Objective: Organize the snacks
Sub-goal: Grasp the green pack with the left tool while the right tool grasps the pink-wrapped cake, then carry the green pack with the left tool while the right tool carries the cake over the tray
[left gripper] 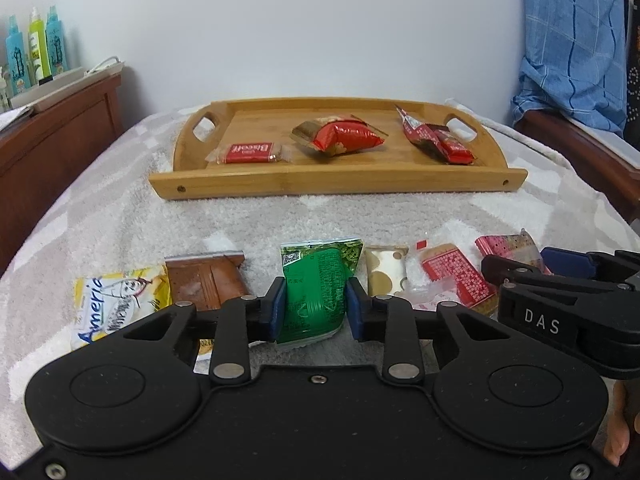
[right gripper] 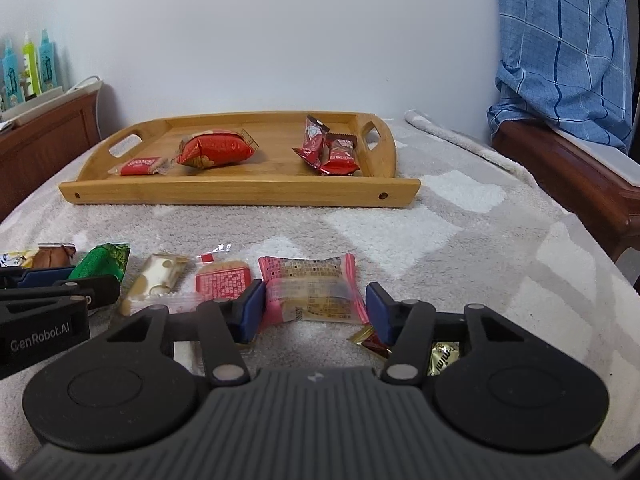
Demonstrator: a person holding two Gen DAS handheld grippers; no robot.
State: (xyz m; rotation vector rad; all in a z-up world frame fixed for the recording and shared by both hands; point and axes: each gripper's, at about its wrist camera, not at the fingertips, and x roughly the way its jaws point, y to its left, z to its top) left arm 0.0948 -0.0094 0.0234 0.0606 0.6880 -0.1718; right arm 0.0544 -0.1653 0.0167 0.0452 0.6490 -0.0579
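A wooden tray [left gripper: 336,190] [right gripper: 240,194] sits at the back of the towel-covered surface. It holds a Biscoff pack [left gripper: 249,153], a red pouch [left gripper: 344,138] and red wafer packs [left gripper: 436,142]. My left gripper [left gripper: 316,310] has its blue pads against both sides of a green snack pack [left gripper: 316,284] lying on the towel. My right gripper [right gripper: 314,312] is open around a pink-edged cake pack [right gripper: 314,292], with pads apart from it. Loose snacks lie in a row: a yellow sachet [left gripper: 116,300], a brown pack [left gripper: 204,284], a dotted white pack [left gripper: 386,276], a red cracker pack [left gripper: 456,276].
Small gold and dark candies [right gripper: 442,356] lie under my right gripper. A wooden cabinet [left gripper: 52,148] with bottles [left gripper: 36,50] stands at the left. A wooden frame with blue checked cloth [right gripper: 560,52] stands at the right. A white wall is behind the tray.
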